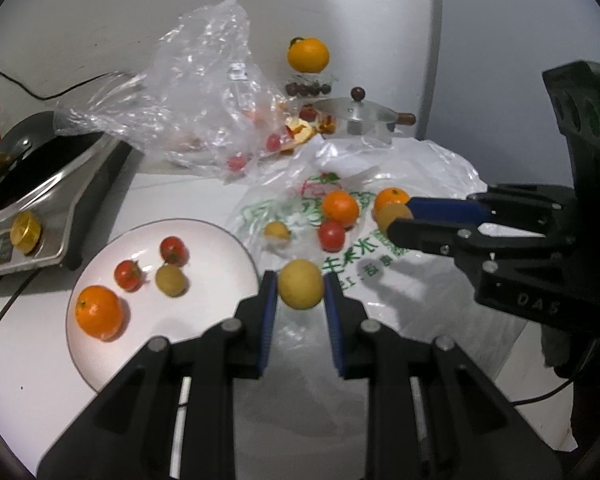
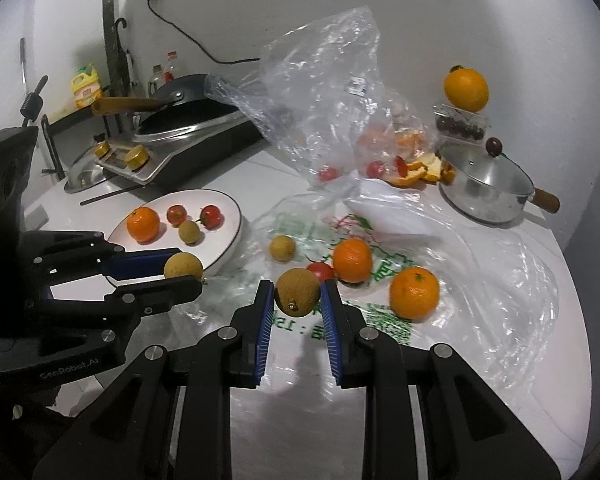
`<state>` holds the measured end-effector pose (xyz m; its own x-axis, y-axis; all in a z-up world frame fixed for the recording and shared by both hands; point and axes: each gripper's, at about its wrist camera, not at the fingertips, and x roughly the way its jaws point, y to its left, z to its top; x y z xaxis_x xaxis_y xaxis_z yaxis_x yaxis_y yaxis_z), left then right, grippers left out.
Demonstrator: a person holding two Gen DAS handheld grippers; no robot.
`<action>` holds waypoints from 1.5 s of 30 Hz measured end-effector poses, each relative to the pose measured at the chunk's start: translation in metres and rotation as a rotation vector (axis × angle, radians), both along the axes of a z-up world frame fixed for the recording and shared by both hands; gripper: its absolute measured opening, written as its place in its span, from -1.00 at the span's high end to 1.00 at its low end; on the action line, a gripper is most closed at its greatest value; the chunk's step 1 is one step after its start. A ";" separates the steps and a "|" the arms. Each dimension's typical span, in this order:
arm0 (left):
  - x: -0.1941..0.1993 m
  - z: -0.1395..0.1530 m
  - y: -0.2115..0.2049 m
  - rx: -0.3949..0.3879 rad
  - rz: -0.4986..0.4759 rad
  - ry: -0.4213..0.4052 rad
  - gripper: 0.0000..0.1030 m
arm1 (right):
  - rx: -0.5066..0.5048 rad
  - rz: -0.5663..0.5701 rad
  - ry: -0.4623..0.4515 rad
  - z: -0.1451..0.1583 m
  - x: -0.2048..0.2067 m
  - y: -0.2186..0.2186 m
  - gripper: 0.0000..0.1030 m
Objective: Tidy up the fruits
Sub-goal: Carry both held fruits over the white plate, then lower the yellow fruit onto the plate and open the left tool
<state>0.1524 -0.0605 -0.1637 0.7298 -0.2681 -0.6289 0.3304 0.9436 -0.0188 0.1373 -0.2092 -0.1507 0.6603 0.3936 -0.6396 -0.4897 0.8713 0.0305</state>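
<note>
Each claw grips a small round tan fruit: the left claw point(image 1: 300, 292) pinches one point(image 1: 301, 289) just off the white plate point(image 1: 100, 368) at its 3 o'clock, the right claw point(image 2: 296, 294) holds another point(image 2: 297, 291) above the printed bag point(image 2: 380, 320) on the table point(image 2: 500, 400), oranges point(image 2: 414, 293) at 2 o'clock

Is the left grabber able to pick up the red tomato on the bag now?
Probably not yet. The left gripper is already shut on a longan, so its jaws are full. The tomato itself lies uncovered on the bag.
</note>
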 end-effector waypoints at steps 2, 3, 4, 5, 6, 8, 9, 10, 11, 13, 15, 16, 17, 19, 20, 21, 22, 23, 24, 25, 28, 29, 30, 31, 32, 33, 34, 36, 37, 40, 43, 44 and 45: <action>-0.003 0.001 0.006 -0.005 0.007 -0.005 0.54 | -0.006 0.007 -0.001 0.001 -0.001 0.007 0.50; -0.004 0.001 0.009 -0.007 0.011 -0.006 0.54 | -0.008 0.010 -0.001 0.000 -0.002 0.009 0.50; -0.005 0.001 0.012 -0.009 0.015 -0.007 0.54 | -0.010 0.013 -0.001 0.000 -0.002 0.012 0.50; -0.006 0.001 0.016 -0.012 0.021 -0.008 0.54 | -0.013 0.018 0.000 0.001 -0.002 0.015 0.50; -0.006 0.000 0.020 -0.014 0.026 -0.008 0.54 | -0.016 0.022 -0.001 0.001 -0.003 0.019 0.50; -0.007 -0.001 0.027 -0.020 0.038 -0.007 0.54 | -0.021 0.031 -0.001 0.001 -0.004 0.025 0.50; -0.007 -0.001 0.030 -0.022 0.043 -0.006 0.54 | -0.024 0.035 -0.001 0.001 -0.004 0.028 0.50; -0.008 -0.002 0.034 -0.025 0.048 -0.006 0.54 | -0.027 0.039 -0.002 0.001 -0.005 0.031 0.50; -0.008 -0.003 0.036 -0.026 0.051 -0.006 0.54 | -0.030 0.045 -0.001 0.001 -0.005 0.035 0.50; -0.009 -0.004 0.041 -0.031 0.058 -0.006 0.54 | -0.038 0.053 -0.001 0.001 -0.007 0.040 0.50; -0.010 -0.004 0.046 -0.034 0.064 -0.006 0.54 | -0.043 0.059 0.000 0.001 -0.008 0.047 0.50; -0.009 -0.004 0.048 -0.036 0.068 -0.006 0.54 | -0.046 0.061 0.000 0.000 -0.008 0.049 0.50; -0.010 -0.005 0.052 -0.039 0.074 -0.006 0.54 | -0.048 0.063 0.001 0.000 -0.008 0.051 0.50; -0.011 -0.005 0.056 -0.040 0.081 -0.007 0.54 | -0.053 0.069 0.001 0.000 -0.009 0.056 0.50; -0.011 -0.005 0.059 -0.039 0.086 -0.008 0.54 | -0.054 0.071 0.002 0.000 -0.009 0.057 0.50; -0.012 -0.006 0.062 -0.037 0.091 -0.009 0.54 | -0.056 0.073 0.002 0.000 -0.009 0.059 0.50; -0.012 -0.007 0.064 -0.035 0.096 -0.010 0.54 | -0.059 0.075 0.003 -0.001 -0.009 0.061 0.50; -0.012 -0.008 0.068 -0.033 0.101 -0.010 0.54 | -0.063 0.078 0.004 -0.001 -0.009 0.063 0.50; -0.013 -0.008 0.070 -0.032 0.106 -0.010 0.54 | -0.066 0.080 0.005 -0.001 -0.009 0.066 0.50; -0.013 -0.009 0.073 -0.030 0.112 -0.011 0.54 | -0.068 0.083 0.005 -0.001 -0.009 0.068 0.50; -0.014 -0.012 0.081 -0.020 0.129 -0.012 0.54 | -0.075 0.091 0.007 -0.002 -0.010 0.075 0.50; -0.014 -0.014 0.085 -0.022 0.135 -0.011 0.54 | -0.076 0.095 0.008 -0.002 -0.009 0.078 0.50; -0.013 -0.014 0.088 -0.023 0.140 -0.009 0.54 | -0.078 0.097 0.008 -0.002 -0.009 0.080 0.50; -0.013 -0.015 0.091 -0.023 0.144 -0.009 0.54 | -0.079 0.099 0.008 -0.002 -0.009 0.082 0.50; -0.013 -0.016 0.094 -0.023 0.150 -0.009 0.54 | -0.080 0.101 0.009 -0.002 -0.008 0.084 0.50; -0.012 -0.016 0.097 -0.023 0.155 -0.009 0.54 | -0.082 0.103 0.010 -0.002 -0.008 0.086 0.50; -0.012 -0.017 0.099 -0.023 0.159 -0.008 0.54 | -0.083 0.105 0.011 -0.003 -0.008 0.088 0.50; -0.010 -0.018 0.104 -0.018 0.170 -0.007 0.54 | -0.085 0.109 0.014 -0.004 -0.007 0.093 0.50; -0.010 -0.019 0.106 -0.017 0.172 -0.005 0.54 | -0.086 0.110 0.015 -0.004 -0.007 0.094 0.50; -0.007 -0.021 0.111 -0.008 0.179 0.003 0.54 | -0.081 0.111 0.018 -0.005 -0.004 0.098 0.50; -0.005 -0.024 0.114 -0.002 0.180 0.010 0.54 | -0.077 0.114 0.020 -0.006 -0.001 0.103 0.50; -0.004 -0.024 0.115 0.000 0.181 0.012 0.54 | -0.077 0.116 0.021 -0.006 0.000 0.105 0.50; -0.003 -0.025 0.116 0.000 0.181 0.014 0.54 | -0.077 0.117 0.022 -0.007 0.000 0.106 0.50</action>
